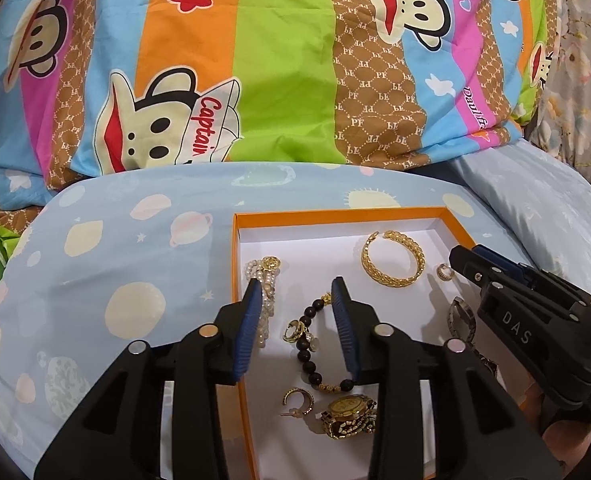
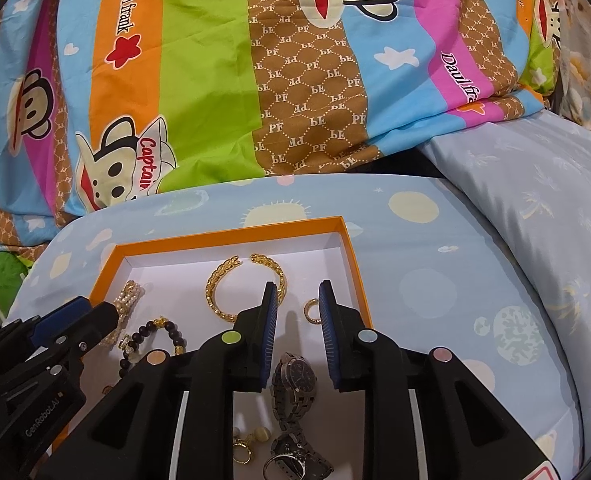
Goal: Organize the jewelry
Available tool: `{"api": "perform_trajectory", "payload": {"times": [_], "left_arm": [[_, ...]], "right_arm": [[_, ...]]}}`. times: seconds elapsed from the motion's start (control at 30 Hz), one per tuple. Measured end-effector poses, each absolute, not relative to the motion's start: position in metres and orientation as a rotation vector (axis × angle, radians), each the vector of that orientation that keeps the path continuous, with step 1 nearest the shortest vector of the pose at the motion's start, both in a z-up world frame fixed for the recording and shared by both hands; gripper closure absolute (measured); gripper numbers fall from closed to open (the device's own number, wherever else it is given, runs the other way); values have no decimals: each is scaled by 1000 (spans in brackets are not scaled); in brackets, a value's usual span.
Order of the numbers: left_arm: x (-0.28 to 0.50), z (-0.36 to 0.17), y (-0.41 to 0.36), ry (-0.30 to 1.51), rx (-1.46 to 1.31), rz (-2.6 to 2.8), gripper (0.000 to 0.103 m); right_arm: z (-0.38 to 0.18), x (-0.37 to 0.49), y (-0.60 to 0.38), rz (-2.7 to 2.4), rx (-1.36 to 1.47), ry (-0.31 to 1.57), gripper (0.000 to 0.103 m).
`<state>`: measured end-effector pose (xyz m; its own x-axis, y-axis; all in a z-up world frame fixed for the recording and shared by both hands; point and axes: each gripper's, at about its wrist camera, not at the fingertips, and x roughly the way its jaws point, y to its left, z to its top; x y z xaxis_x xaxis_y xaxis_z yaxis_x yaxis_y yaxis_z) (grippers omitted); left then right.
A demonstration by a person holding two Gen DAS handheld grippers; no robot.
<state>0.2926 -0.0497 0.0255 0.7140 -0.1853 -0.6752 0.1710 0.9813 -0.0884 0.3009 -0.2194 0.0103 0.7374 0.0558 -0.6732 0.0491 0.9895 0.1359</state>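
Observation:
An orange box (image 1: 335, 213) (image 2: 223, 234) with a white floor lies on the blue bedsheet and holds jewelry. Inside are a gold chain bangle (image 1: 391, 258) (image 2: 219, 284), a pearl bracelet (image 1: 265, 280) (image 2: 126, 295), a dark bead bracelet (image 1: 309, 344) (image 2: 166, 330), a gold watch (image 1: 349, 416), a silver watch (image 2: 293, 384) (image 1: 461, 320), gold earrings (image 1: 297, 400) and a small gold ring (image 2: 312, 310) (image 1: 442, 271). My left gripper (image 1: 297, 296) is open and empty above the bead bracelet. My right gripper (image 2: 297, 290) is open and empty above the silver watch.
A bright striped cartoon quilt (image 1: 275, 60) (image 2: 295, 60) is heaped behind the box. A pale blue pillow (image 2: 535, 208) lies to the right. Each gripper shows in the other's view: the right one (image 1: 515, 300), the left one (image 2: 55, 340).

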Motion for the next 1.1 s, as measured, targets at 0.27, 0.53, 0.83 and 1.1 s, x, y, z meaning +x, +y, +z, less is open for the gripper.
{"api": "perform_trajectory", "payload": {"times": [0.27,0.53,0.83,1.1], "left_arm": [[295,21,-49,762,-13,-185,68],[296,19,-49,773,-8,-178,68],[291,17,-49,770,-4,-175,68],[284,15,-49,773,6,-173,65]], "right_arm": [[11,301,-220,4,148,743,75],[10,301,-220,2,150,744,75],[16,289,-225,-24,171,689,58],[15,283,-226,-26,175,695,56]]}}
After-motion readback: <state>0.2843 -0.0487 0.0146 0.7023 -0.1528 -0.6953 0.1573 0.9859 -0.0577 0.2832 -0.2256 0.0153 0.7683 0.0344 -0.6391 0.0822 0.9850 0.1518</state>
